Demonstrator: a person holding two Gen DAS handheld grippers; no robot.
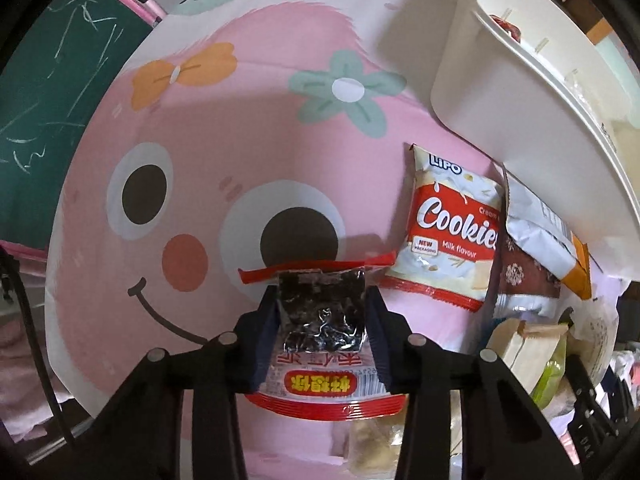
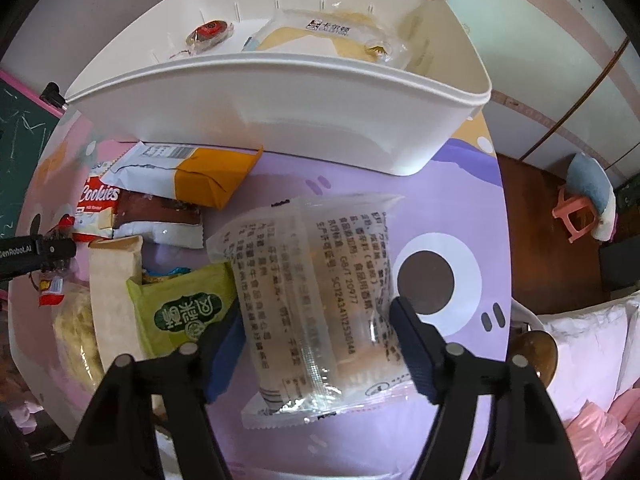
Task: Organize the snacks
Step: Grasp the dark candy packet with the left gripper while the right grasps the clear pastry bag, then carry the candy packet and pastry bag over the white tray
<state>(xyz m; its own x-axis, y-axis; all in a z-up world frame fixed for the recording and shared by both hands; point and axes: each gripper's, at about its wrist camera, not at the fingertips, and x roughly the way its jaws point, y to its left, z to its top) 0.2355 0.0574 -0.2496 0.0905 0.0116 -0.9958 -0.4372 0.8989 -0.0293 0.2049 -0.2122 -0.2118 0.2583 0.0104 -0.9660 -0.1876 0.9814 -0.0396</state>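
My left gripper (image 1: 322,296) points down at the table and is shut on a red-edged snack packet (image 1: 320,320) with dark contents, pads pressing both its sides. The same gripper shows at the left edge of the right wrist view. My right gripper (image 2: 318,308) stands open astride a clear packet (image 2: 320,280) printed with black text, which lies flat on the purple part of the cloth; its pads sit close to the packet's sides. A white bin (image 2: 280,68) stands behind, with a few wrapped snacks inside.
A Lipo cookies packet (image 1: 452,224), a brown packet (image 1: 524,272), a white-and-orange bag (image 2: 192,176), a beige packet (image 2: 116,280) and a green packet (image 2: 184,308) lie clustered between the grippers. The cartoon tablecloth (image 1: 200,140) is bare to the left. A green chalkboard (image 1: 52,100) lies beyond it.
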